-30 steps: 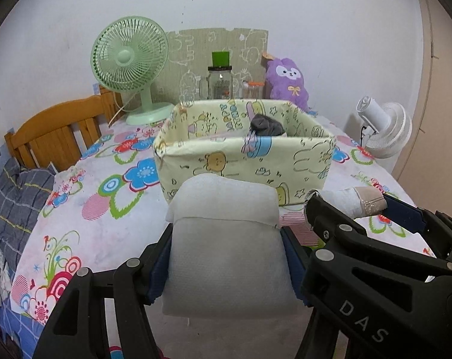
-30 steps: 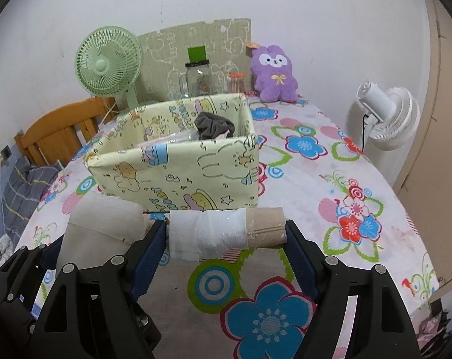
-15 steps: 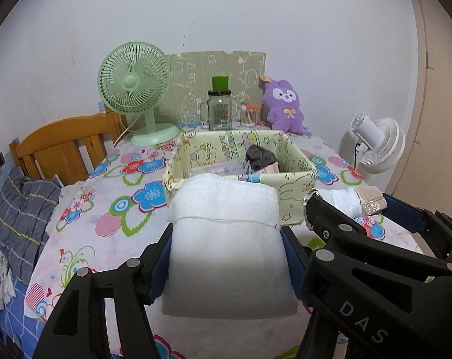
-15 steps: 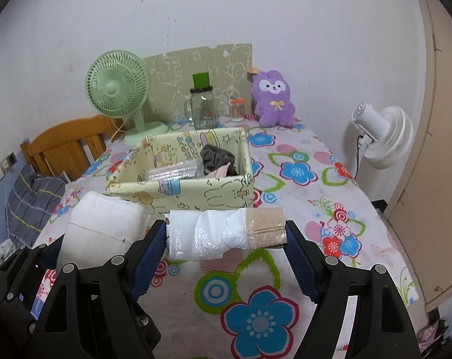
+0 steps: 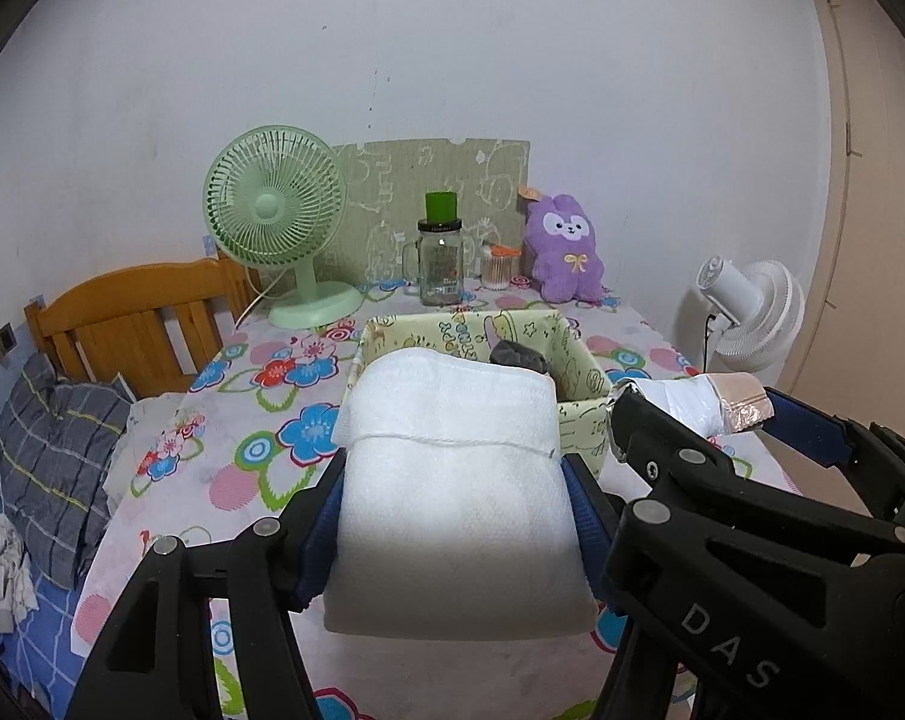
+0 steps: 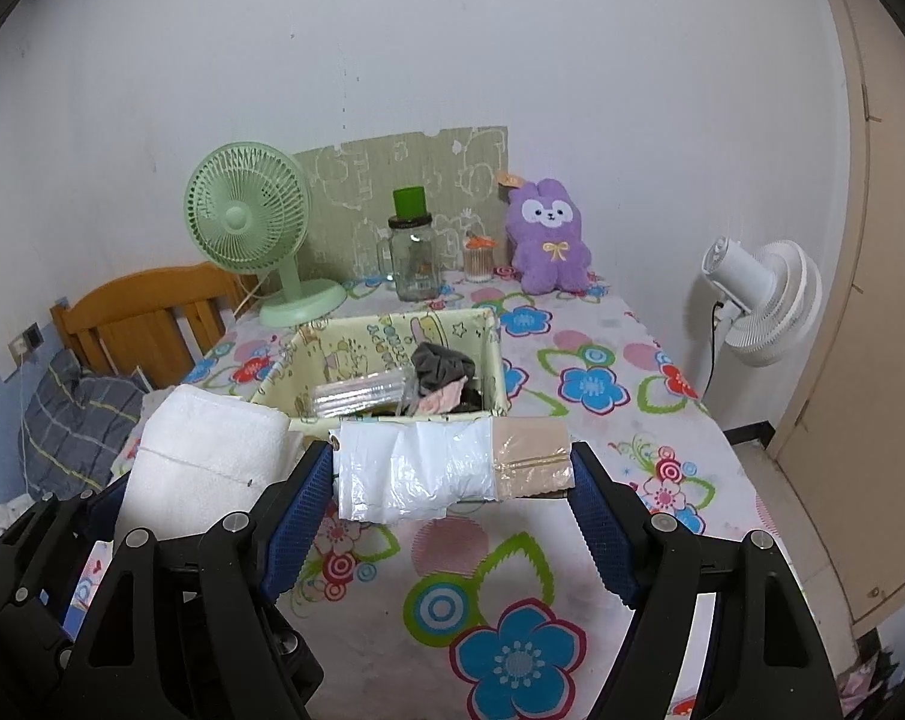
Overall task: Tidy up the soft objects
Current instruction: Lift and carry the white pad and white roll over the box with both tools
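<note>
Left gripper (image 5: 455, 516) clamped on folded towel (image 5: 452, 480); right gripper (image 6: 452, 498) clamped on plastic-wrapped roll (image 6: 446, 468); fabric bin (image 6: 284, 372) partly filled; both still undeposited.

Your left gripper (image 5: 455, 516) has its jaws clamped on a folded white towel (image 5: 452, 480), lifted clear of the floral tabletop (image 5: 254, 450). Just beyond the towel sits the yellow fabric box (image 5: 578, 384) with a dark cloth (image 5: 521, 355) inside. To the right, your right gripper (image 5: 692, 414) clamps a plastic-wrapped roll (image 5: 701, 399).
</note>
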Available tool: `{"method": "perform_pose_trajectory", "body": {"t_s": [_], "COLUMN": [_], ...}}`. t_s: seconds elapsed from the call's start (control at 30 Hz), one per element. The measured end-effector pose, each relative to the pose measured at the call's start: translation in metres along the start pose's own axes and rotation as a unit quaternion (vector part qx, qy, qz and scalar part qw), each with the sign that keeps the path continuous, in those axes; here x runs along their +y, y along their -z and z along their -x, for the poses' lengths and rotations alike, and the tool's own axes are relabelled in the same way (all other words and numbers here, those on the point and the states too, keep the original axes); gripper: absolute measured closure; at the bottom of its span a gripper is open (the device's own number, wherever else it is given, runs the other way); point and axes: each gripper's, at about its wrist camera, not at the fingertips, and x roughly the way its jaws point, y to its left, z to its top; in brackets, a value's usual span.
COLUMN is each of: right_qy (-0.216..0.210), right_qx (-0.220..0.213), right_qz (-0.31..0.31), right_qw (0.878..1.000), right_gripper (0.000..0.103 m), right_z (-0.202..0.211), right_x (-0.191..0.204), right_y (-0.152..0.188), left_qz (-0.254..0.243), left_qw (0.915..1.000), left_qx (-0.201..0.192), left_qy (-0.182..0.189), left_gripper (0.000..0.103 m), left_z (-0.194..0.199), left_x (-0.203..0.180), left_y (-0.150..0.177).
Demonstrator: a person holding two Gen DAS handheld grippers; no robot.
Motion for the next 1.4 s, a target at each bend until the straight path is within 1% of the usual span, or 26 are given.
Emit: {"method": "perform_pose_trajectory", "body": {"t_s": [0.1,0.57,1.4], "right_qy": [-0.001,0.0,-0.001], "right_qx": [-0.004,-0.014,-0.001], "right_qz": [0.001,0.002,-0.001], "right_qw": [1.0,1.0,1.0], "right_gripper": [0.024,0.024,0.024], "right_z": [0.002,-0.004,-0.058], "right_x": [0.0,0.003,0.005], "right_y": [-0.004,-0.025,-0.055], "left_qz": [0.002,-0.002,0.005], "left_qw": [1.0,0.9999,1.0], "left_qx": [-0.001,-0.012,0.002], "left_qy": [0.005,0.006,0.005], "left_gripper": [0.034,0.034,0.034], "left_z": [0.0,-0.005,-0.054], "left_x": [0.001,0.004,0.015], "left_y": [-0.004,-0.024,-0.05]}}
